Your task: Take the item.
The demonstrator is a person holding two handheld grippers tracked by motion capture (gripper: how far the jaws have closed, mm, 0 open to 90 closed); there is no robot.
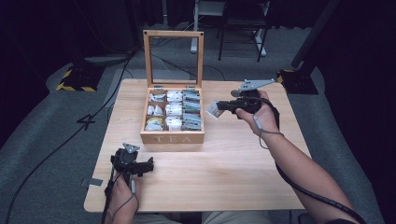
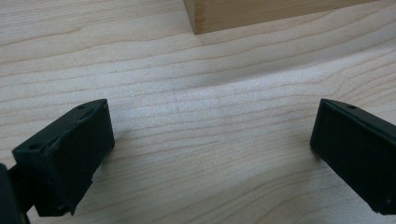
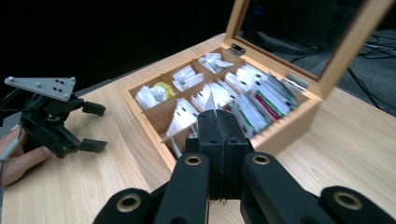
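Observation:
A wooden tea box (image 1: 172, 138) marked TEA stands open at the middle of the table, its glass lid (image 1: 173, 58) upright. Its compartments hold several tea bags (image 1: 173, 110) (image 3: 219, 93). My right gripper (image 1: 215, 108) hovers just right of the box, shut on a white tea bag (image 1: 212, 109) whose edge pokes up between the jaws (image 3: 211, 103). My left gripper (image 1: 149, 165) rests low over the table near the front left, open and holding nothing (image 2: 212, 140); the box's corner (image 2: 243, 14) lies ahead of it.
The light wooden table (image 1: 224, 163) has bare surface in front of and to the right of the box. Dark floor with cables, a yellow-black stand base (image 1: 74, 79) and chair legs (image 1: 238, 28) lie beyond the far edge.

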